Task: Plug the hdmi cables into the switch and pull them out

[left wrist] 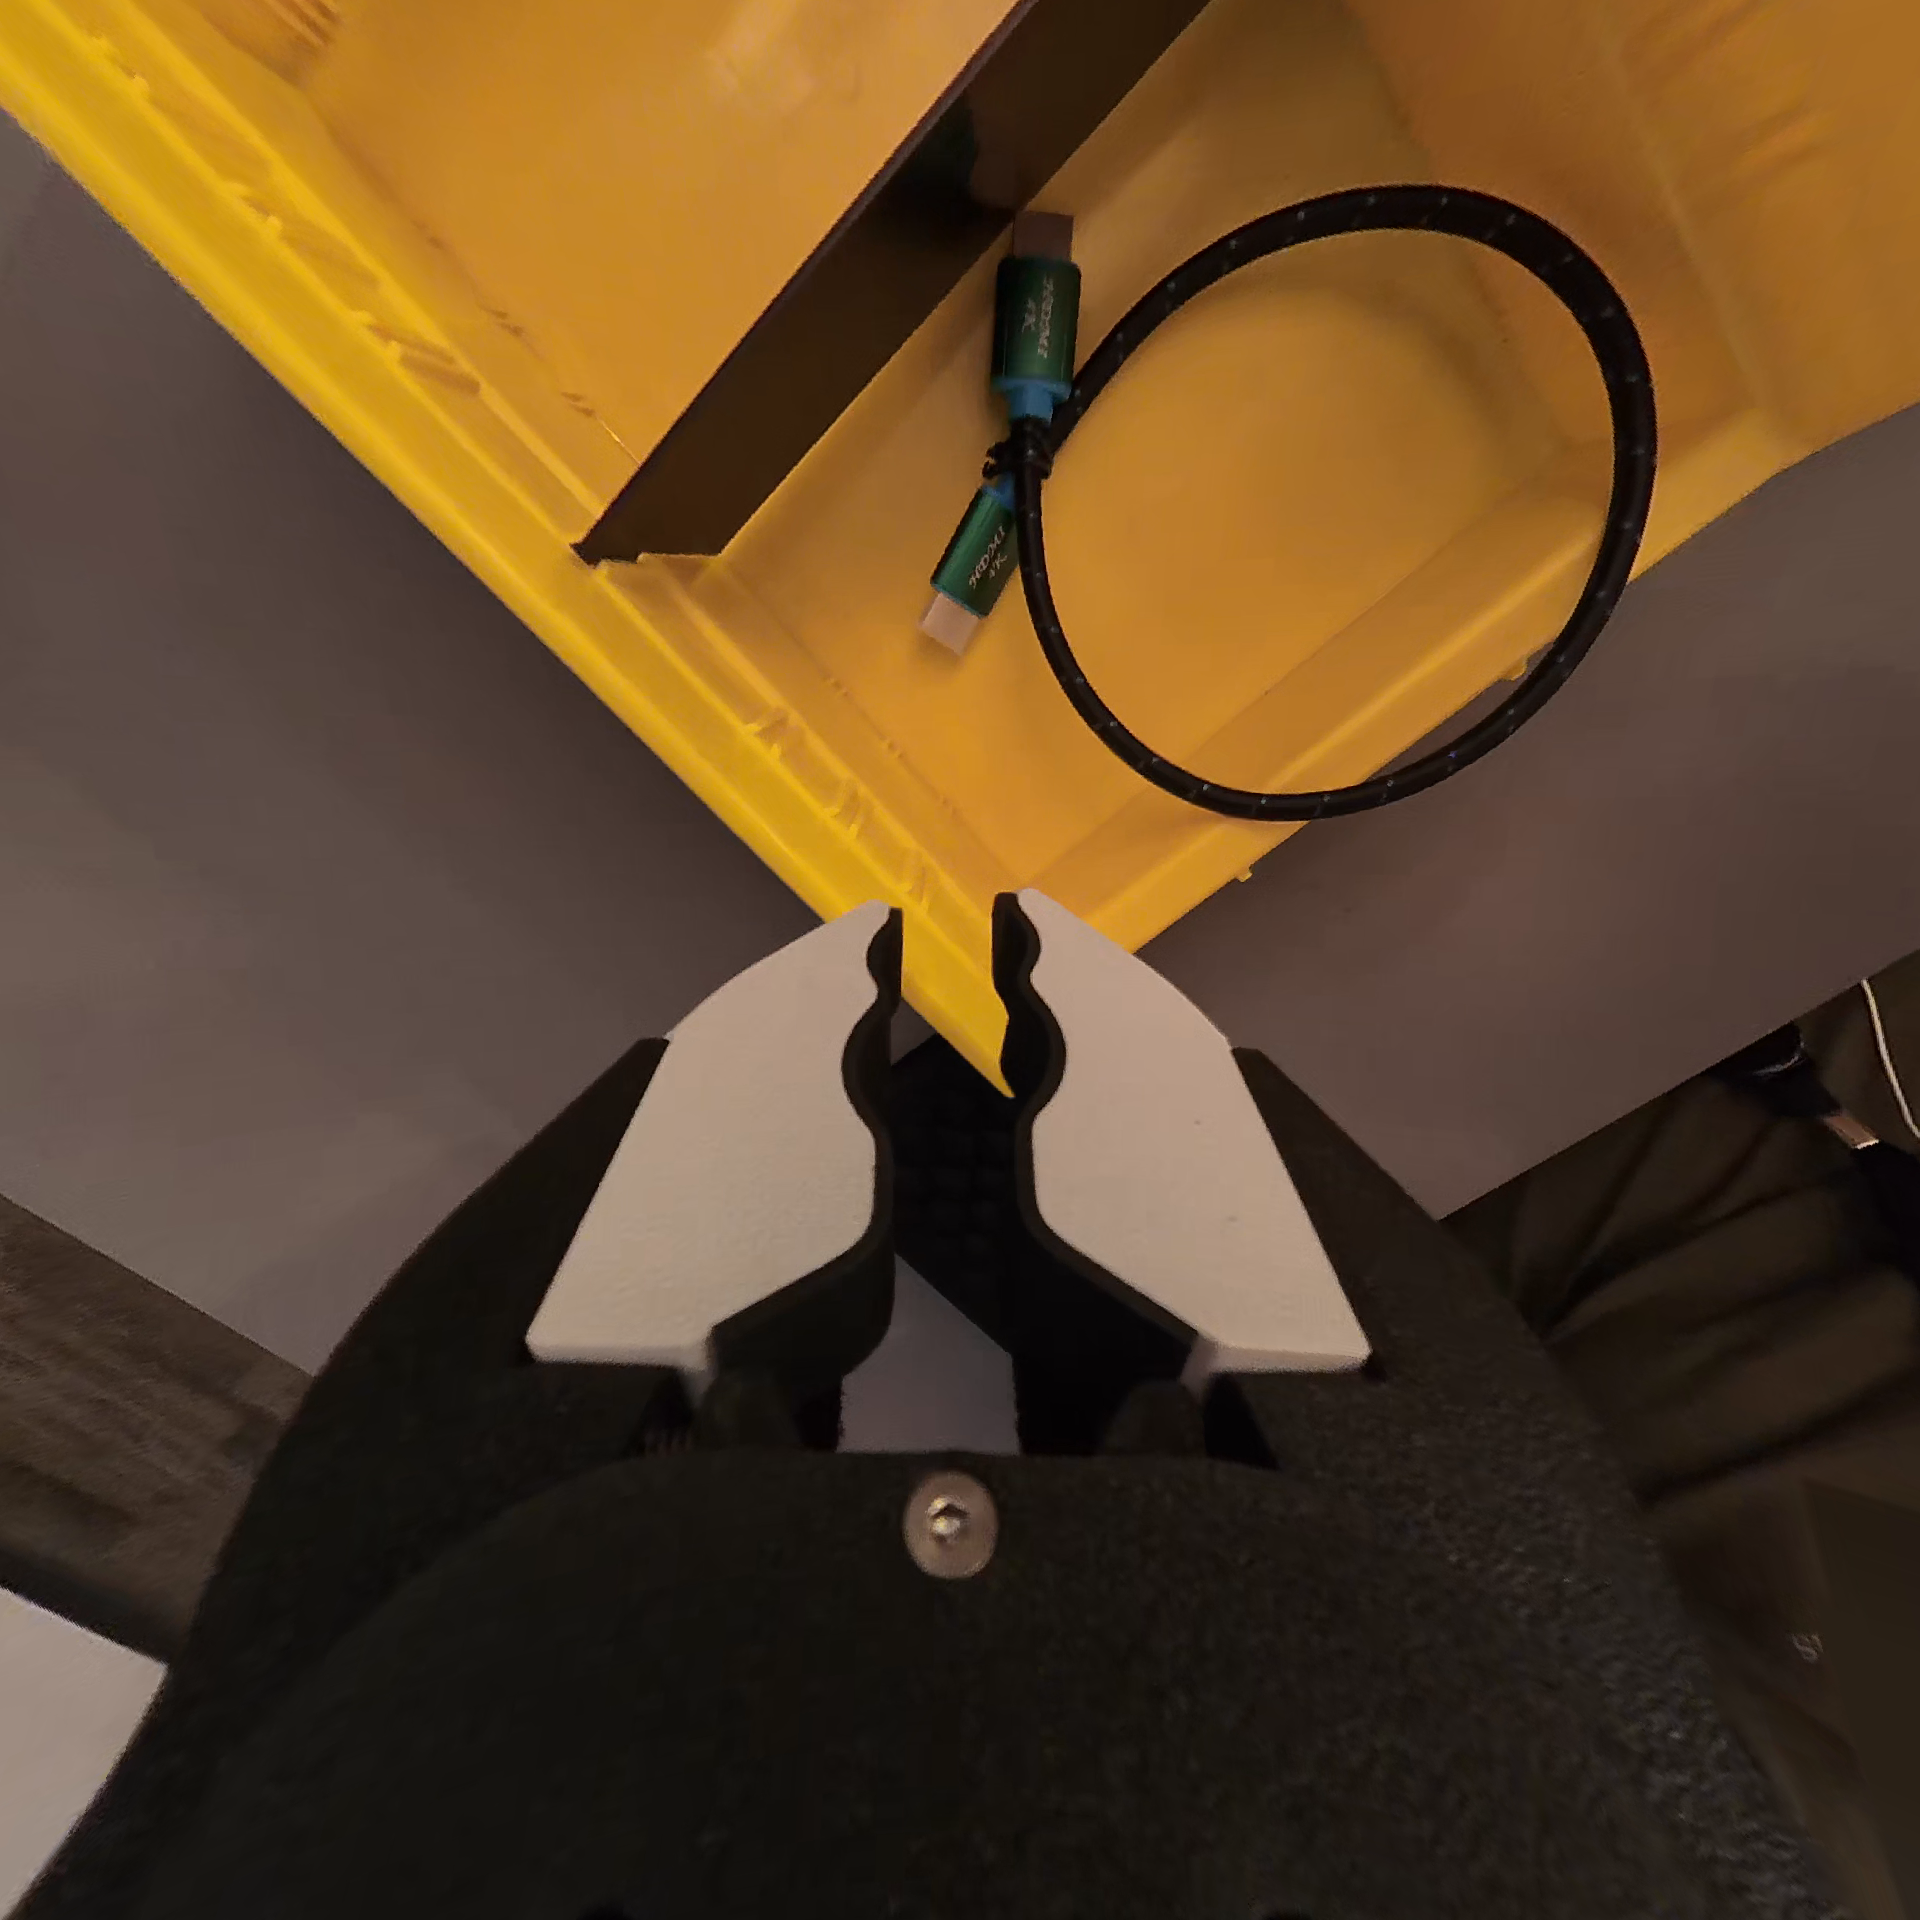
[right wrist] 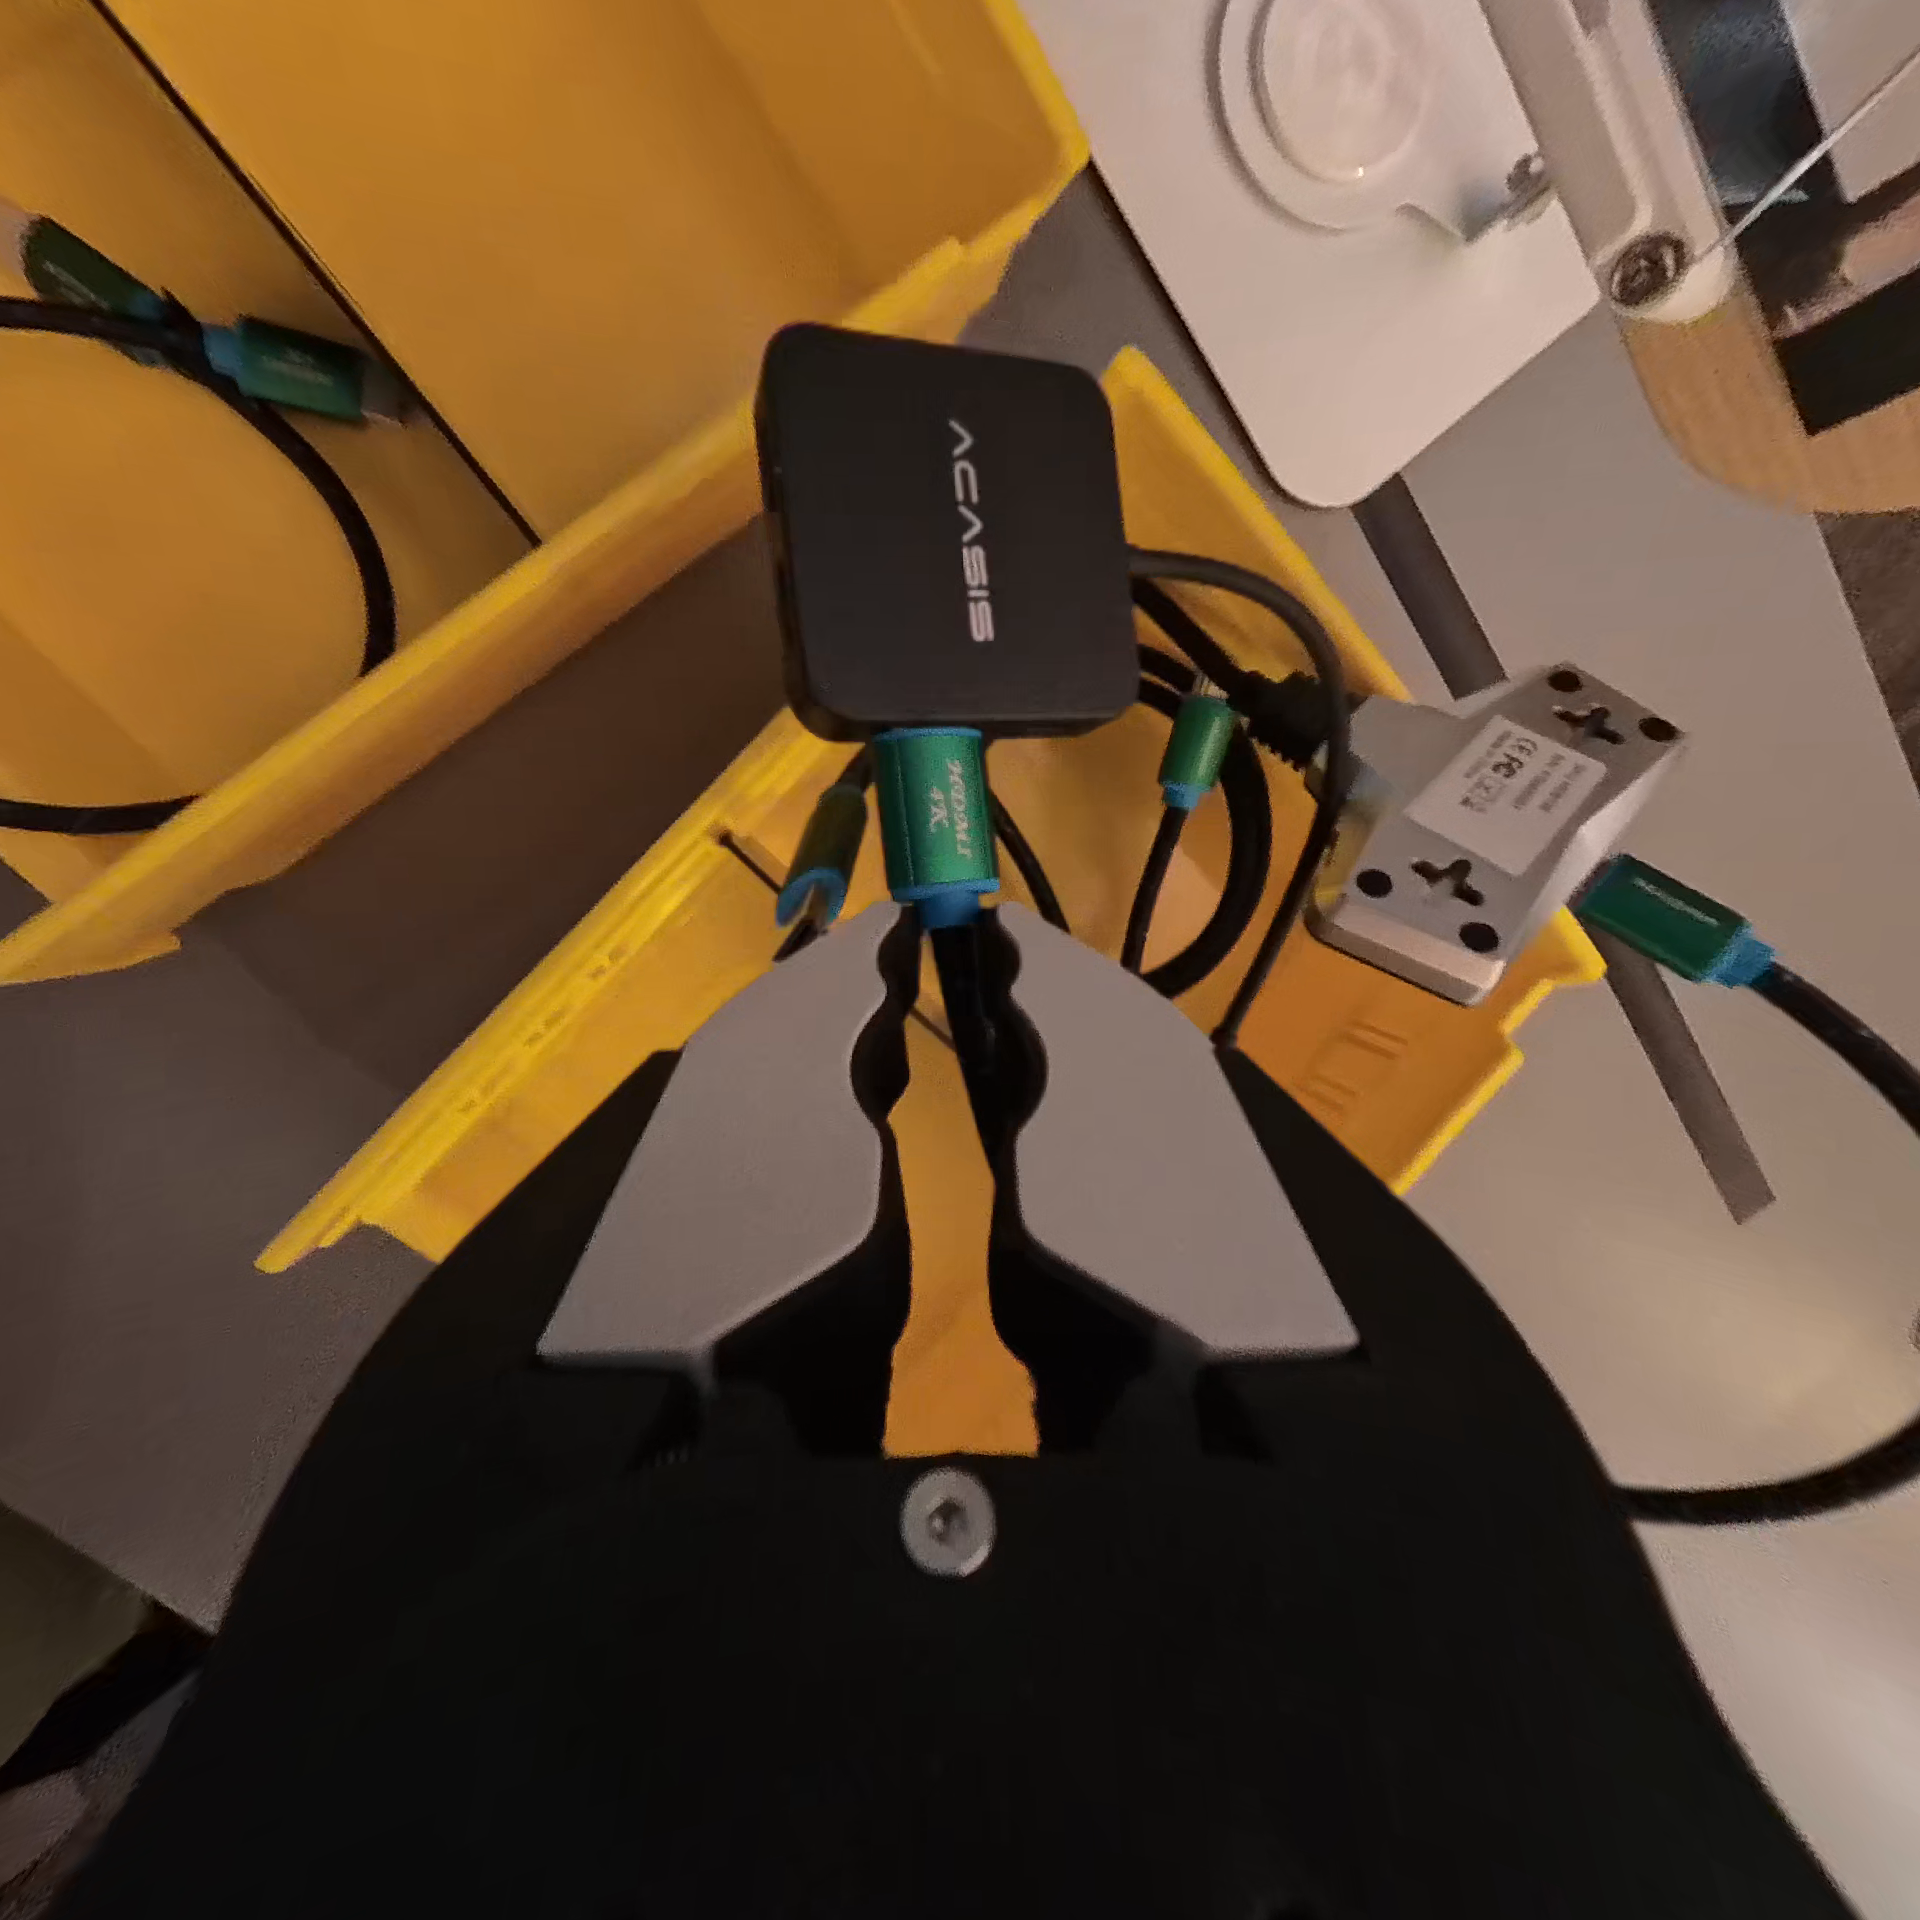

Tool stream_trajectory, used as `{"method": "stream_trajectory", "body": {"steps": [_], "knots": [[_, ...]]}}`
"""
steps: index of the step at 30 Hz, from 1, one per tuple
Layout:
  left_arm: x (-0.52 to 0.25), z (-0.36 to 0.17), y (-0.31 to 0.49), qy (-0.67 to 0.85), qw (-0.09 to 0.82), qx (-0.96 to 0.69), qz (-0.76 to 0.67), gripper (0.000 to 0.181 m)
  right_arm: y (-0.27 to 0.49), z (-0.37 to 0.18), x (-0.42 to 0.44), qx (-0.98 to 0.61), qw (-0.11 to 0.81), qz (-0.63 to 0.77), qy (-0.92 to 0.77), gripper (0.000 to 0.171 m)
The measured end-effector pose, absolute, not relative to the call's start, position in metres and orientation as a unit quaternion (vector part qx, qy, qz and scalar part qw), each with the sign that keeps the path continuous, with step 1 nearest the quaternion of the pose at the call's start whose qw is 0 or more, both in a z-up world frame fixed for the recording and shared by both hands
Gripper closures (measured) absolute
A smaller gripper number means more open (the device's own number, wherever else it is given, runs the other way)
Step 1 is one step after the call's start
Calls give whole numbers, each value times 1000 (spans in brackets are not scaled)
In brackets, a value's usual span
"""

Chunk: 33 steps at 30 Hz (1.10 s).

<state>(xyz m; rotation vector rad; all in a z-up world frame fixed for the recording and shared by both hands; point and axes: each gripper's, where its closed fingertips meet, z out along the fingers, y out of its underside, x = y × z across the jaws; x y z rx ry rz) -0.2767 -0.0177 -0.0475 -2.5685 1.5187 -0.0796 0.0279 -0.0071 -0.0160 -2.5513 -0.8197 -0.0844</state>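
The right tool (right wrist: 948, 925) is pinched on the black cable just behind a green HDMI plug (right wrist: 928, 821), which is seated in the black switch (right wrist: 935, 530) directly ahead. The left tool (left wrist: 948, 920) is held slightly spread, empty, over the yellow bin's rim (left wrist: 727, 707); a coiled HDMI cable (left wrist: 1558, 436) lies well beyond it inside.

Left wrist view angled down, close over yellow bin (left wrist: 665, 312) corner, right wrist view close above black switch (right wrist: 940, 530), both sharing the bin (right wrist: 582, 197).
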Motion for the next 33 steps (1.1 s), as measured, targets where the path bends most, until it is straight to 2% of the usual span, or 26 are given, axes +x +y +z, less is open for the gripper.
{"method": "stream_trajectory", "body": {"steps": [3,10,14,18,21,24,26,27,28,30,33], "knots": [[-272,-49,-19,516,76,-853,-21,166,-10,-16,37,-939,206,-57,-270,160],[-262,-56,-24,537,66,-841,-8,168,-13,-48,67,-983,72,-86,-146,159],[-258,-57,-26,549,64,-833,-4,169,-26,-84,71,-977,-27,-84,-192,159],[-255,-55,-24,551,74,-831,-8,171,-15,-91,69,-971,1,-86,-222,158],[-260,-52,-21,546,81,-833,-15,169,-3,-63,64,-968,76,-75,-228,154],[-272,-46,-10,523,97,-846,-20,168,18,1,45,-935,252,-94,-230,147],[-282,-43,-2,500,104,-859,-31,167,16,36,-12,-892,381,11,-244,146],[-287,-43,3,485,105,-867,-37,167,7,41,-43,-872,412,81,-252,143],[-293,-43,7,469,105,-876,-39,167,-1,33,-67,-869,402,135,-253,134],[-303,-43,14,439,101,-892,-42,168,-12,-10,-80,-915,297,153,-227,128],[-310,-42,14,422,98,-900,-58,167,-10,-47,-80,-944,228,163,-174,128]]}}
